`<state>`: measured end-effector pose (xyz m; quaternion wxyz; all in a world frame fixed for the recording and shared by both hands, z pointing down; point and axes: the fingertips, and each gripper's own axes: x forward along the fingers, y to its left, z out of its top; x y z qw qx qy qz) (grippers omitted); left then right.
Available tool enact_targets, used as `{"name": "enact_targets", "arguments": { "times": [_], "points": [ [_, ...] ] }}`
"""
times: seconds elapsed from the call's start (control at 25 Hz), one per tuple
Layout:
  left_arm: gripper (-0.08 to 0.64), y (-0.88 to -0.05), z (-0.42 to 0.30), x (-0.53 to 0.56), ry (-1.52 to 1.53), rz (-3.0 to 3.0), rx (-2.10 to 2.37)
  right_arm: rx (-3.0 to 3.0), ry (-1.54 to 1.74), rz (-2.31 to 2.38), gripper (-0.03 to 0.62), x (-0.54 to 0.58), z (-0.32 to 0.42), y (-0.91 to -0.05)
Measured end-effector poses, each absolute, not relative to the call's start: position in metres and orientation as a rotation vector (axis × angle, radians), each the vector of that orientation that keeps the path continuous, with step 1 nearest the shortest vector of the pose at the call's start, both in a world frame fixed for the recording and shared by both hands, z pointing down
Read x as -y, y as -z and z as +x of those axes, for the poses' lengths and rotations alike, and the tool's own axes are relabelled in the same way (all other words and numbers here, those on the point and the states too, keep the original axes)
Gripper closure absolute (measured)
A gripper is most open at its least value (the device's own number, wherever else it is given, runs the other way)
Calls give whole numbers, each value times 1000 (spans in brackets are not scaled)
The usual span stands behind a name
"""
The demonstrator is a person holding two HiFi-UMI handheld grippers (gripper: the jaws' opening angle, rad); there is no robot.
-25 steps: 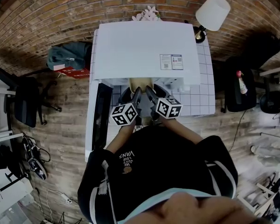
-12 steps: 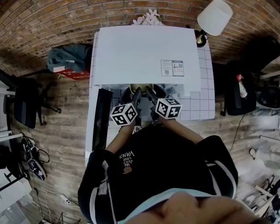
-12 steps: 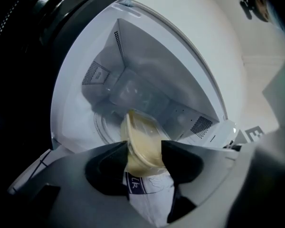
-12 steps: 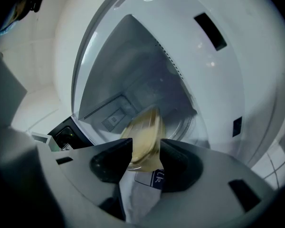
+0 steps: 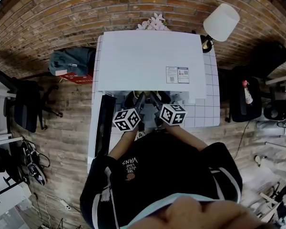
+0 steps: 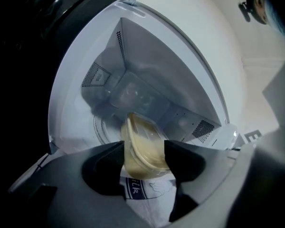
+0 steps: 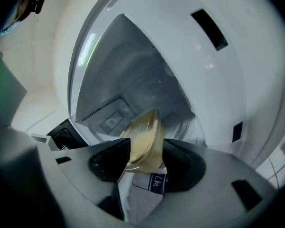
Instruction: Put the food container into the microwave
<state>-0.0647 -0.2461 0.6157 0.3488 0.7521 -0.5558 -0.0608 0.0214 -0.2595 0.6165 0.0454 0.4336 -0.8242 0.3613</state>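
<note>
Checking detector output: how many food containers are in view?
1. The yellowish food container is at the mouth of the open microwave, near the turntable. No second one shows, though the person's body hides some of the table in the head view.

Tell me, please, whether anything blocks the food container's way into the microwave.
Nothing visible does: the microwave has its door swung open, and the food container is already at the mouth of the cavity.
</note>
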Motion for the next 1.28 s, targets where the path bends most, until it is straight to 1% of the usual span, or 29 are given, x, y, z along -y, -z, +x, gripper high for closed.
{"name": "enact_targets", "arguments": {
  "times": [0.6, 0.96, 1.04, 1.16, 1.28],
  "points": [
    [301, -607, -73, 225, 155, 1994, 1461, 2536, -1075, 1434, 402, 243, 34, -606],
    [302, -610, -61, 203, 81, 2053, 1410, 2500, -1041, 1448, 403, 220, 38, -610],
    [324, -610, -59, 199, 72, 2065, 1403, 2497, -1032, 1437, 420, 217, 37, -611],
    [402, -612, -58, 195, 28, 2090, 1405, 2499, -1012, 1414, 463, 214, 34, -612],
    [461, -612, -56, 193, -2, 2111, 1403, 2506, -986, 1389, 518, 212, 31, -613]
  ]
}}
